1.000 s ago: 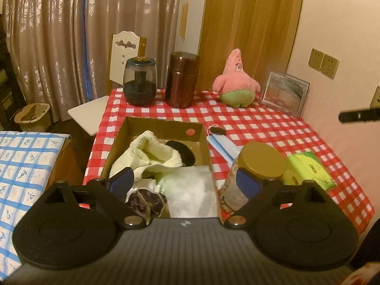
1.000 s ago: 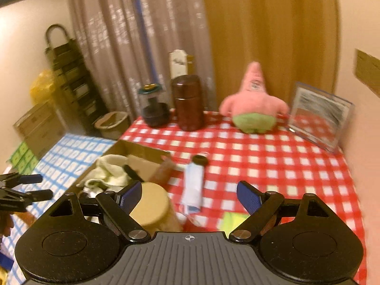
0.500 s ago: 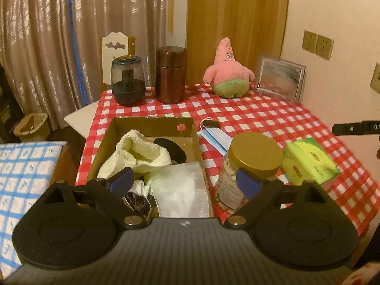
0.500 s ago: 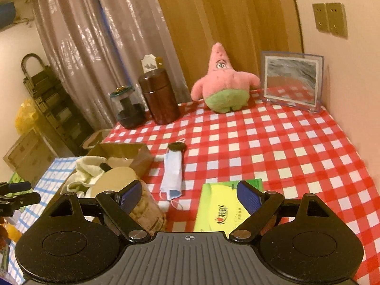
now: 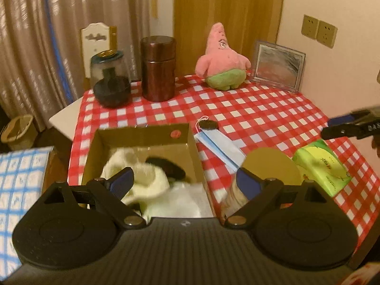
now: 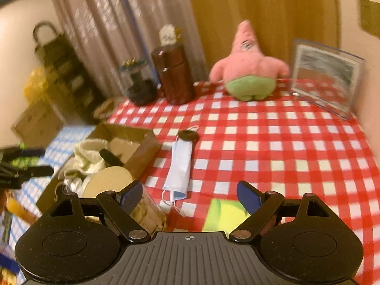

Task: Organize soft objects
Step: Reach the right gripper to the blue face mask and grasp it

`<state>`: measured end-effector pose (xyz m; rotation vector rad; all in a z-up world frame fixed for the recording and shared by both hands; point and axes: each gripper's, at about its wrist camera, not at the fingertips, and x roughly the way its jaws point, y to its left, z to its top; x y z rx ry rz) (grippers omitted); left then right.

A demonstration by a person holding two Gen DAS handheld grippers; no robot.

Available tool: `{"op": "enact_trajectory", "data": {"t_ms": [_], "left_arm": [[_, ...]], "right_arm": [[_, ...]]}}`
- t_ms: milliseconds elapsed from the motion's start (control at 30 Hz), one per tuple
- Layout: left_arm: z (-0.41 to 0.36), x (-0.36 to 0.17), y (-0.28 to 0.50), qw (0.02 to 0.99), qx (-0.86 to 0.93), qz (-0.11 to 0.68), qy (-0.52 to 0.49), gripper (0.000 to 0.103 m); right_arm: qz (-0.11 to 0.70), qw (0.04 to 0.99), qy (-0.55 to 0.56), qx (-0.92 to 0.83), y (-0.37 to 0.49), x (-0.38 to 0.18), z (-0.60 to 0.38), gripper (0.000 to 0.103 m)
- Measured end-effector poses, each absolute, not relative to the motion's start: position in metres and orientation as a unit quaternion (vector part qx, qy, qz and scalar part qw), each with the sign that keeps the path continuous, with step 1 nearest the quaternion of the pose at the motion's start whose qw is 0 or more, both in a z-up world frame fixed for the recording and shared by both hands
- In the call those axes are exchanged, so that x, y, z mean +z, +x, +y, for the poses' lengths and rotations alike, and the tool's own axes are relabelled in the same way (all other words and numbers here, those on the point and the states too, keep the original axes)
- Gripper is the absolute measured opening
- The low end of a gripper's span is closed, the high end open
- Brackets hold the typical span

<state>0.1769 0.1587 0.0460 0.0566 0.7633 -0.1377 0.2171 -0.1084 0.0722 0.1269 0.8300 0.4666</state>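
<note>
Both tools spread wide and empty, left tool (image 5: 185,181) above cardboard box (image 5: 142,140) of cloths, right tool (image 6: 187,193) over checked bench (image 6: 285,147), pink plush (image 6: 249,71) at far edge, face mask (image 6: 180,163) beside box.

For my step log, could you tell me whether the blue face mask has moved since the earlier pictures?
No. The face mask still lies beside the cardboard box's right wall, its far end at the black disc.
</note>
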Motion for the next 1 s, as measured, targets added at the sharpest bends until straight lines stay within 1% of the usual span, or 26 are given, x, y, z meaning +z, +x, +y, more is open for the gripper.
{"op": "enact_trajectory", "data": {"t_ms": [167, 333, 567, 833, 933, 1000], "left_arm": [[0.156, 0.045, 0.222, 0.916, -0.101, 0.385, 0.055, 0.092], [0.160, 0.034, 0.266, 0.905, -0.123, 0.403, 0.057, 0.092], [0.164, 0.011, 0.303, 0.893, -0.132, 0.425, 0.067, 0.092], [0.171, -0.007, 0.322, 0.889, -0.132, 0.433, 0.063, 0.092], [0.173, -0.010, 0.324, 0.890, -0.129, 0.433, 0.061, 0.092], [0.173, -0.012, 0.324, 0.891, -0.130, 0.431, 0.060, 0.092]], "right_arm": [[0.439, 0.859, 0.024, 0.262, 0.269, 0.068, -0.079, 0.086], [0.494, 0.825, 0.019, 0.275, 0.324, 0.039, -0.052, 0.085], [0.557, 0.782, 0.024, 0.281, 0.375, -0.013, -0.024, 0.073], [0.587, 0.757, 0.001, 0.287, 0.401, -0.050, 0.002, 0.063], [0.595, 0.751, -0.024, 0.284, 0.405, -0.060, 0.012, 0.053], [0.600, 0.748, -0.041, 0.282, 0.405, -0.065, 0.017, 0.043]]}}
